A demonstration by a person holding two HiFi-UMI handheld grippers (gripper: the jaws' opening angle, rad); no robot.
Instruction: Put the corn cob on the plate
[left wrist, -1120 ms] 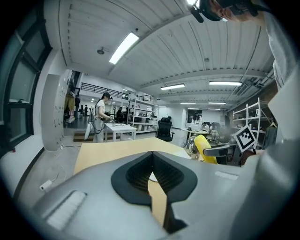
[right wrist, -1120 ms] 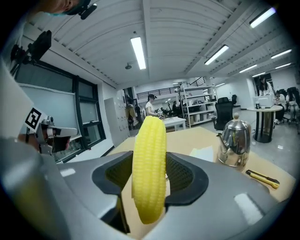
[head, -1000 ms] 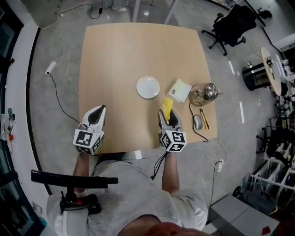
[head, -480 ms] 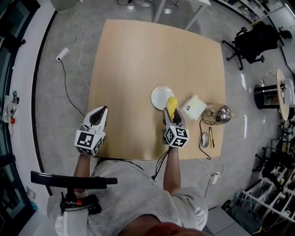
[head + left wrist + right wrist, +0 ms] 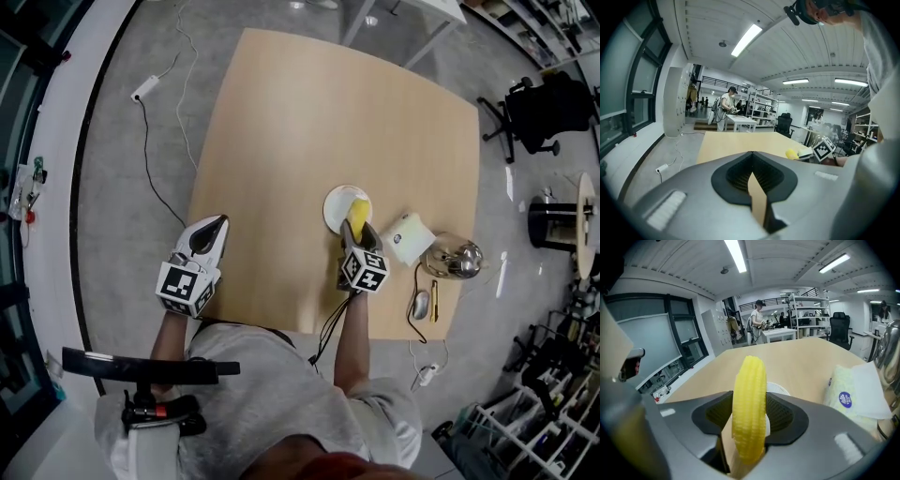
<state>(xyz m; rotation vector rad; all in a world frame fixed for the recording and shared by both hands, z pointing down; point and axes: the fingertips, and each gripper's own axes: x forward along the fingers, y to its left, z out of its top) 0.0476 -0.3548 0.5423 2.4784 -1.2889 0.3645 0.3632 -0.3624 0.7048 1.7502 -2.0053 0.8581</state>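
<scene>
The yellow corn cob [image 5: 357,213] stands upright between the jaws of my right gripper [image 5: 357,228], which is shut on it. The cob hangs over the near edge of the small white plate [image 5: 336,204] in the middle of the table. In the right gripper view the corn cob [image 5: 749,413] fills the gap and the plate [image 5: 781,389] peeks out just behind it. My left gripper [image 5: 217,227] hovers over the table's near left edge, jaws together and holding nothing. From the left gripper view [image 5: 753,153] the corn cob [image 5: 791,153] shows far off to the right.
Right of the plate lie a tissue pack [image 5: 409,238], a shiny metal kettle [image 5: 457,259], a mouse [image 5: 421,304] and a pen [image 5: 434,300]. The wooden table [image 5: 309,122] stretches away beyond the plate. Cables run across the floor at left, and an office chair [image 5: 544,108] stands at right.
My right gripper has carried the corn cob forward, from short of the plate to over its near edge. The left gripper has shifted a little along the table's near left edge.
</scene>
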